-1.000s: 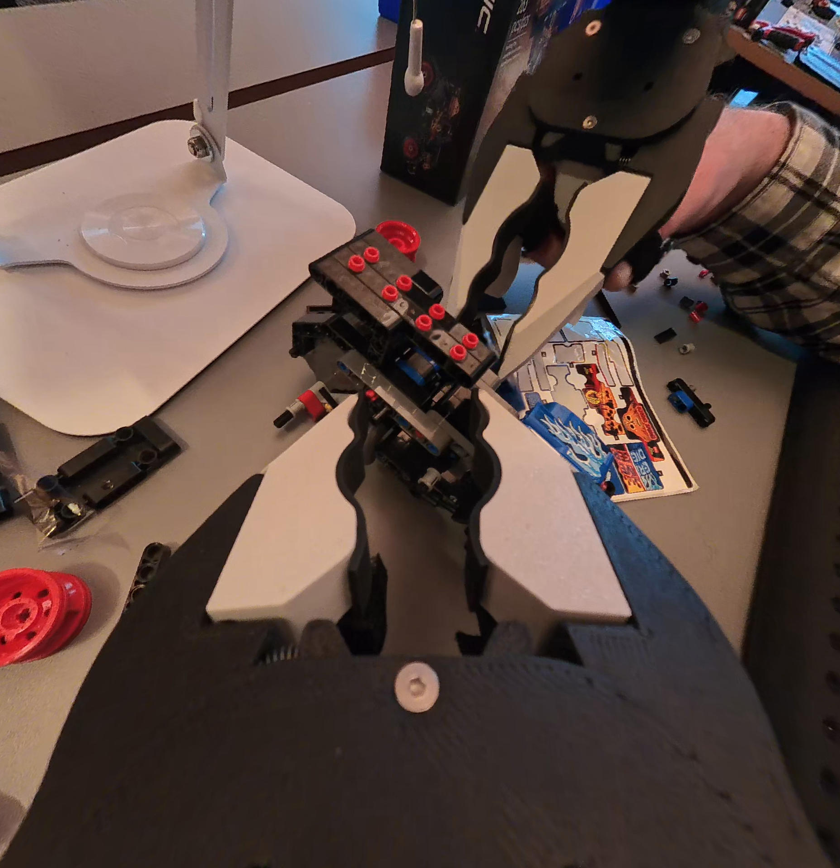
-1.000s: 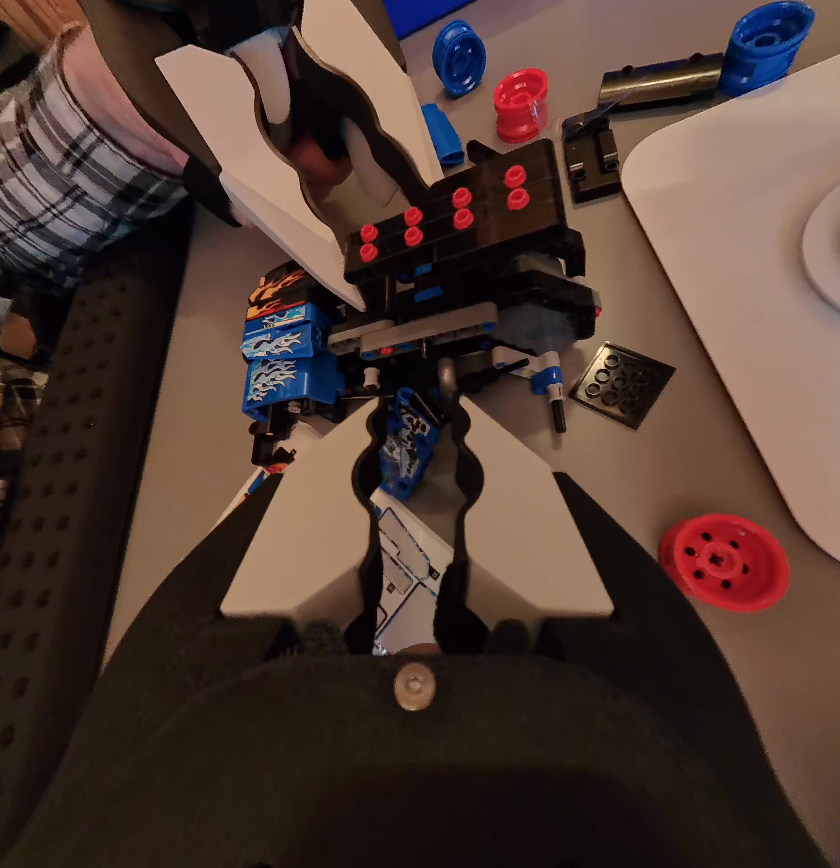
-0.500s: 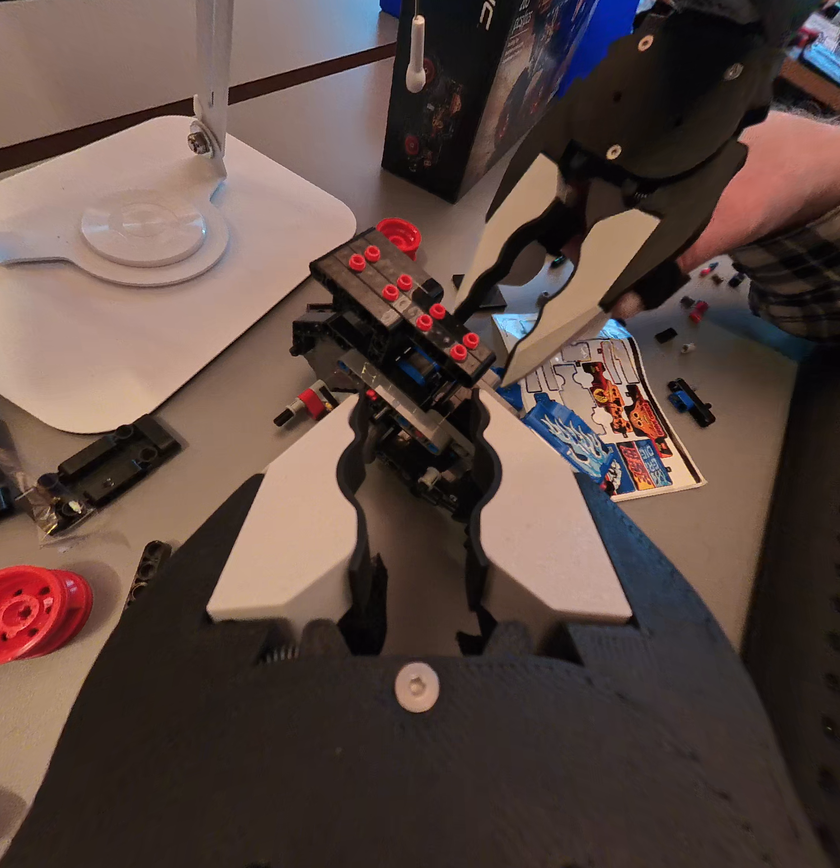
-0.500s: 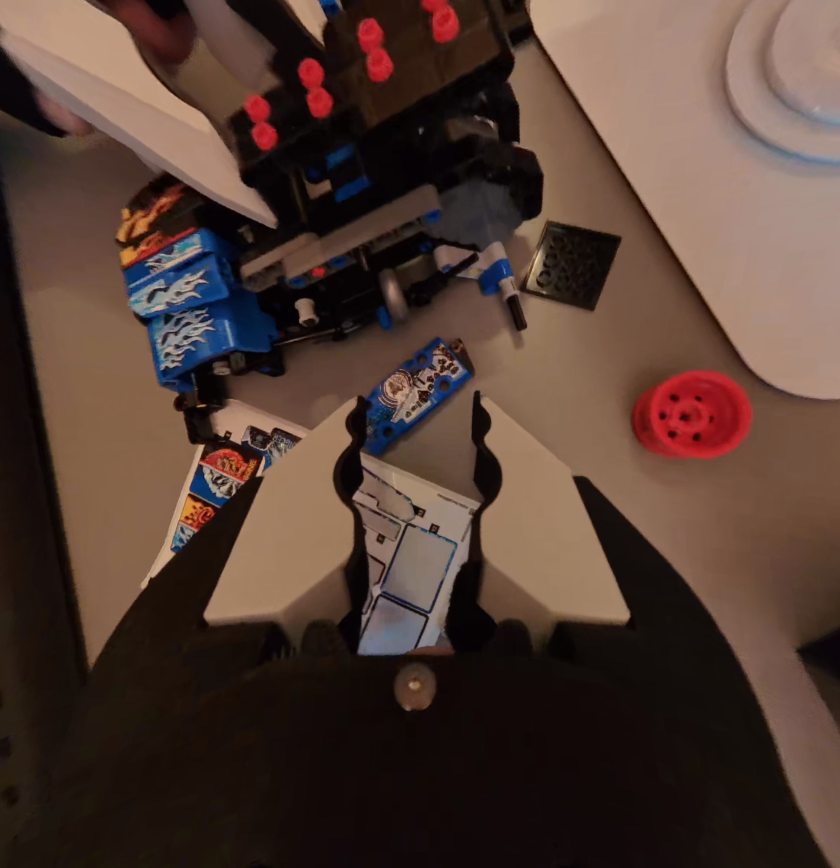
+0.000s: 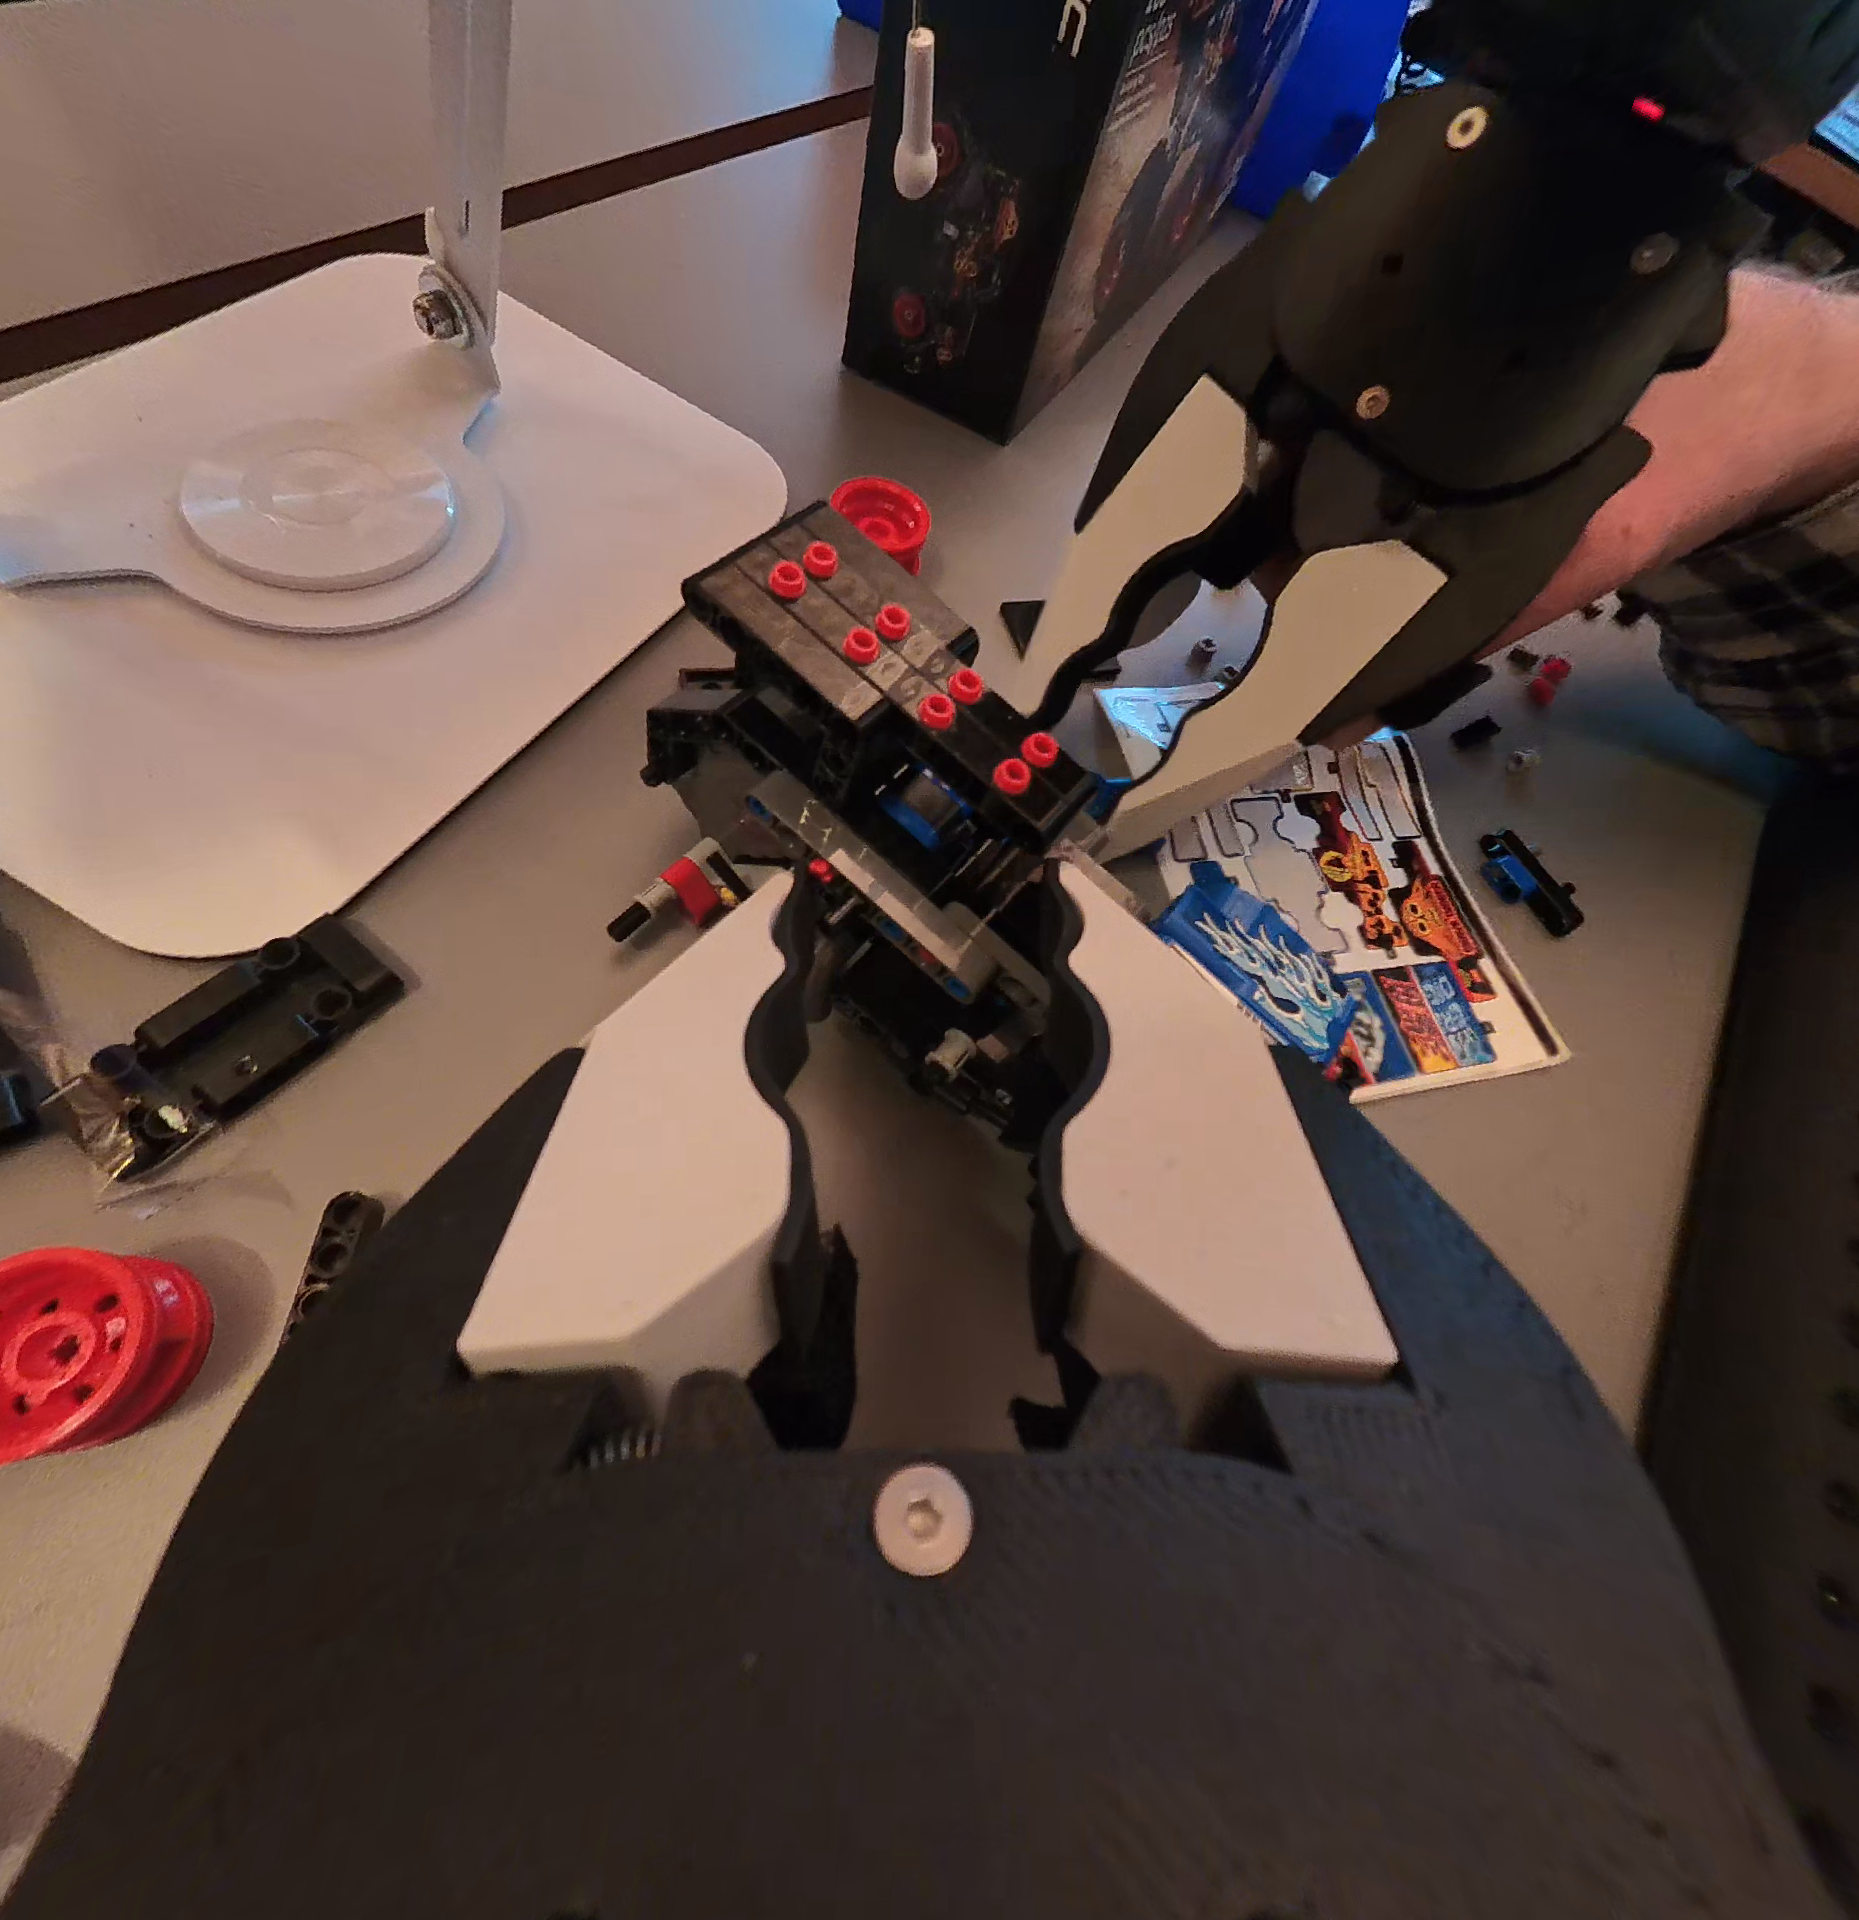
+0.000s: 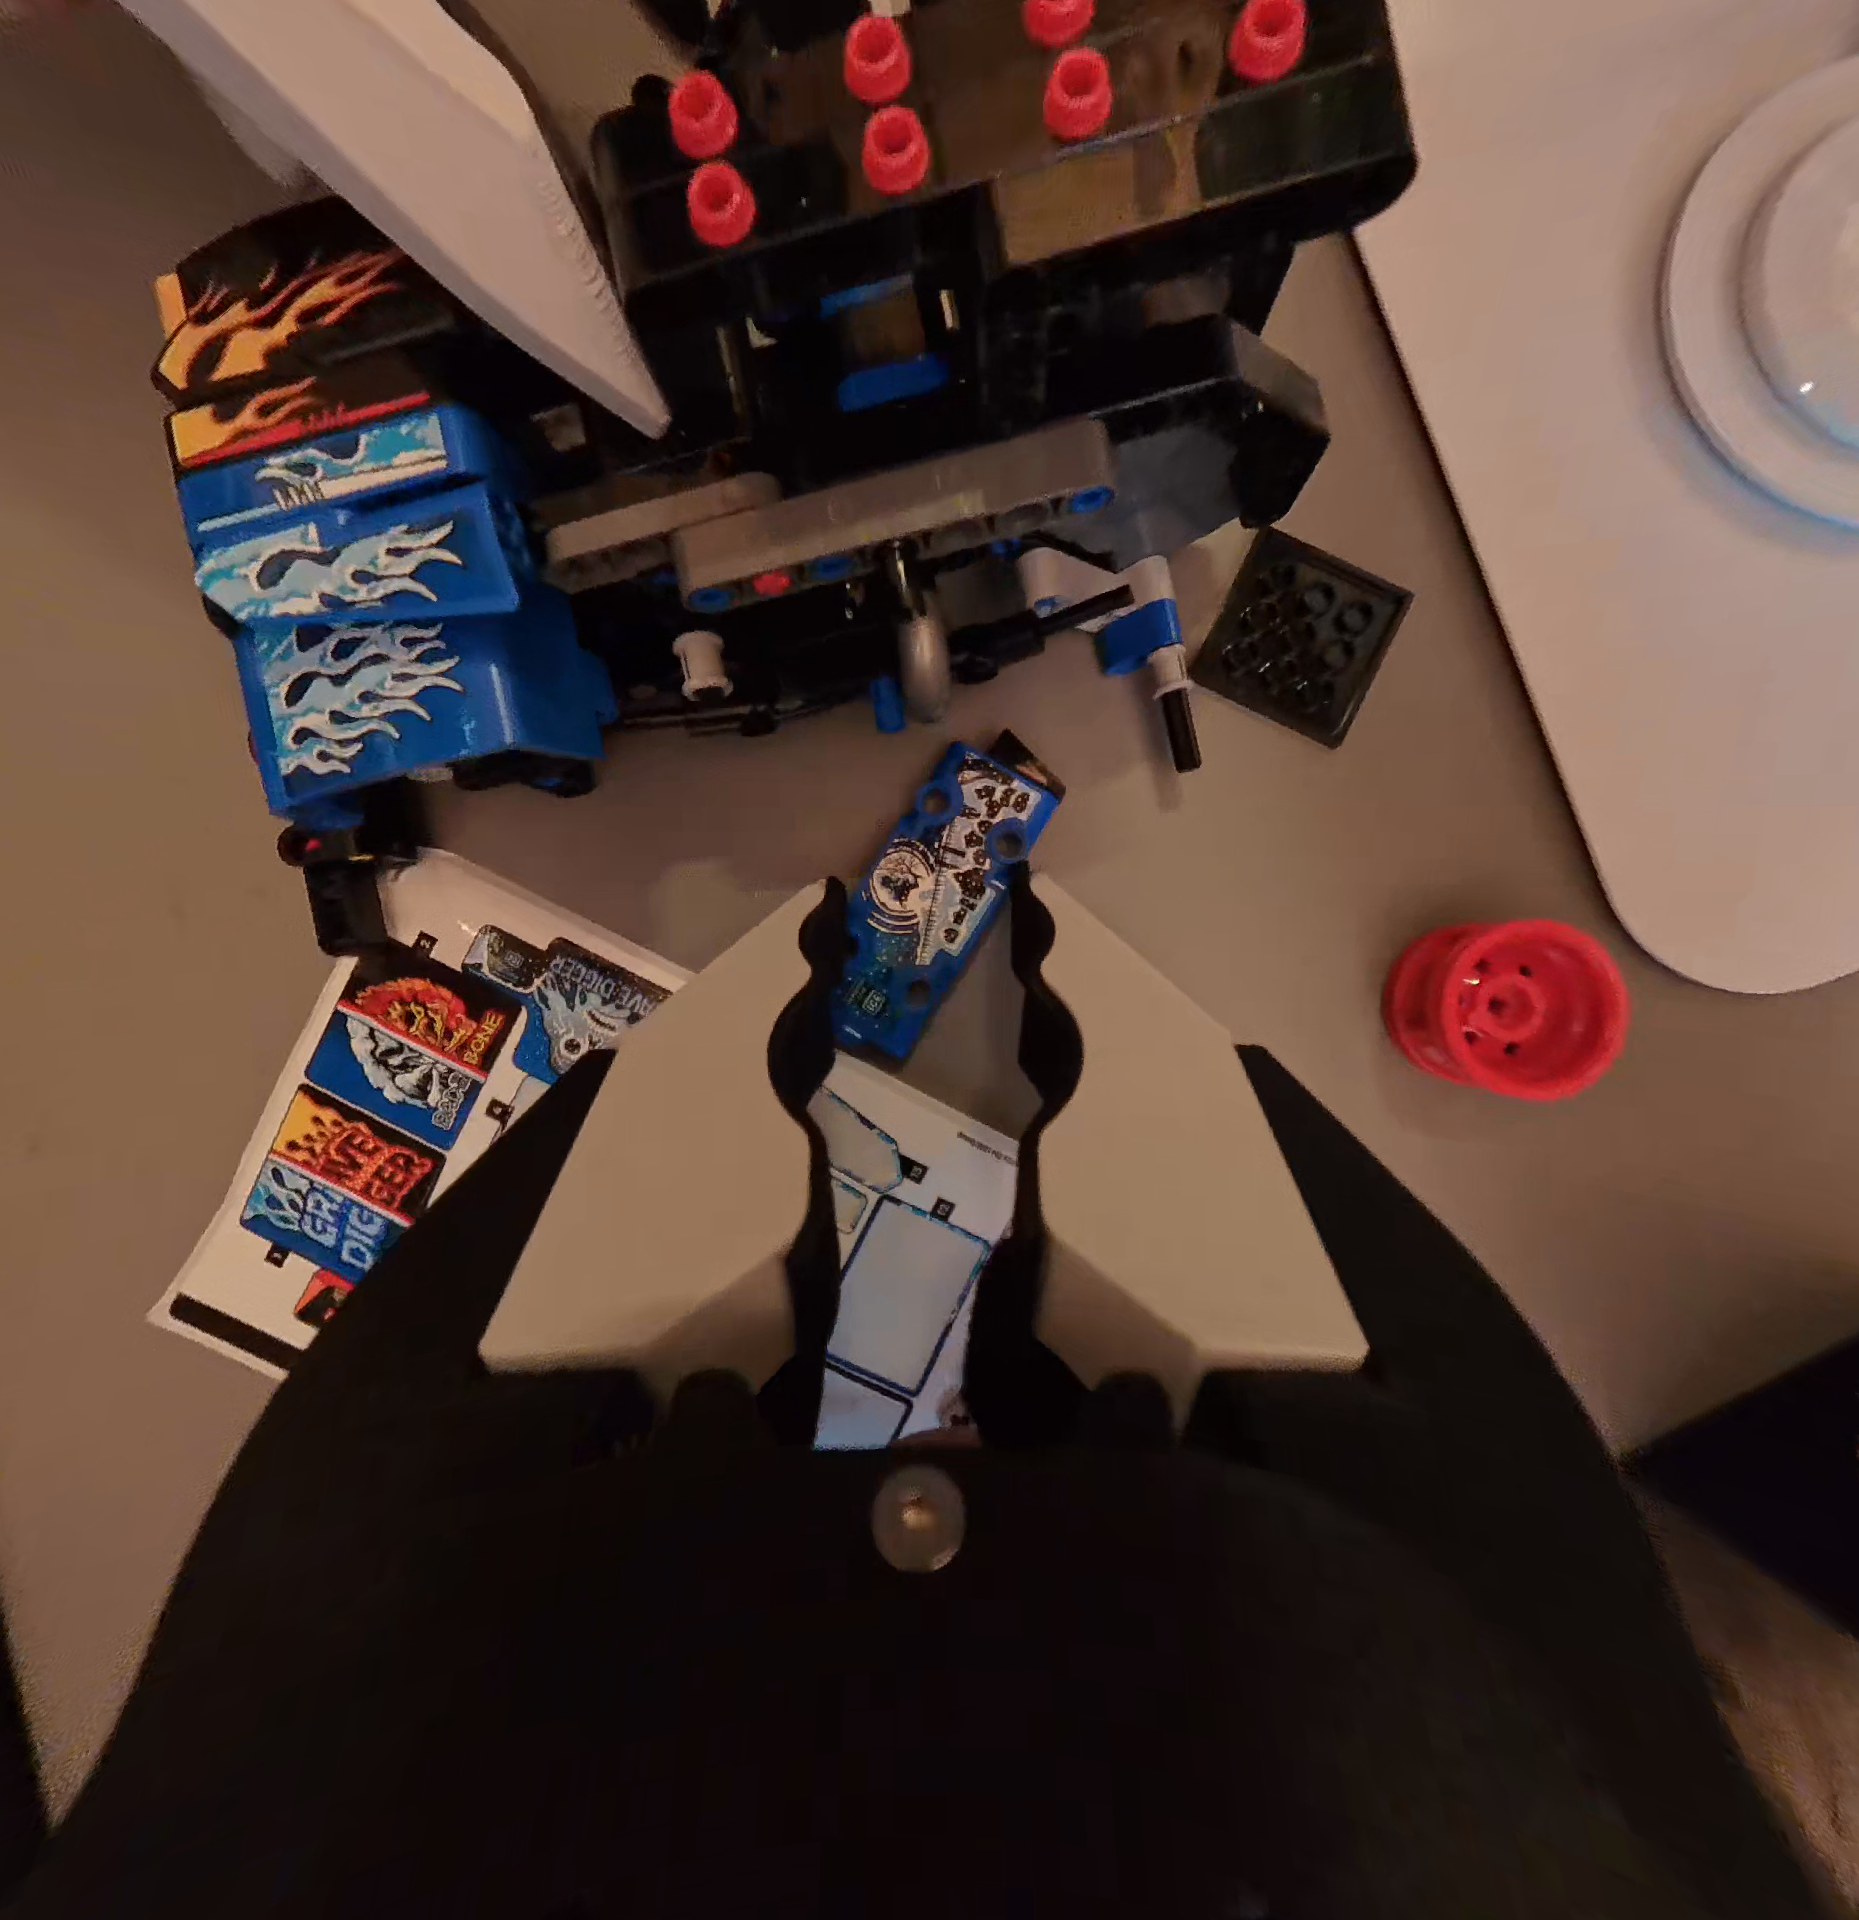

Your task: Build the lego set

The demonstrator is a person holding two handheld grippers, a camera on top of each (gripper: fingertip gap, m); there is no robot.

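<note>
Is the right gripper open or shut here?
Open. The right gripper shows a clear gap between its fingers, with the blue printed panel lying on the table under that gap, ungripped.

Grey table (image 5: pixel 644 260), dimly lit; behind it perhaps a pale wall (image 5: pixel 177 125)

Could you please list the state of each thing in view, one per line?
left gripper: shut on the lego model
right gripper: open, empty, over the blue panel
lego model: part-built, tilted, no wheels fitted
blue panel: loose, flat on the table
sticker sheet: flat, partly used
red wheel: loose, on its side
black plate: loose, studs up
box: upright
</note>
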